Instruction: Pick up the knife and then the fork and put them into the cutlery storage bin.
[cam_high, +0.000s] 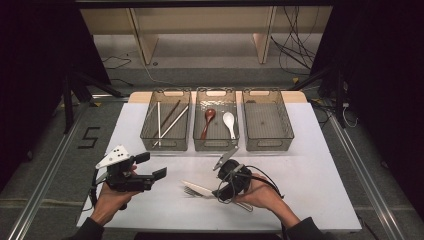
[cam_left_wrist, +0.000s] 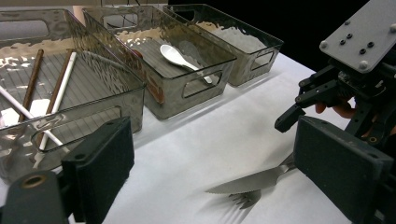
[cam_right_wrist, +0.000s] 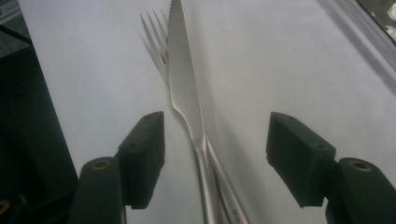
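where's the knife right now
In the high view the knife lies on the white table near its front edge, across the fork, between the right gripper's open jaws.

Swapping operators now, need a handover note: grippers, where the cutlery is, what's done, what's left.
Right gripper: open, jaws either side of the knife and fork handles, not touching; nothing held.
Left gripper: open, empty, held above the table left of the cutlery.
Knife lies across the fork on the table near the front edge.
Done, by the look of it: chopsticks in the left bin, brown spoon and white spoon in the middle bin.
Left: knife and fork, probably for the empty right bin.
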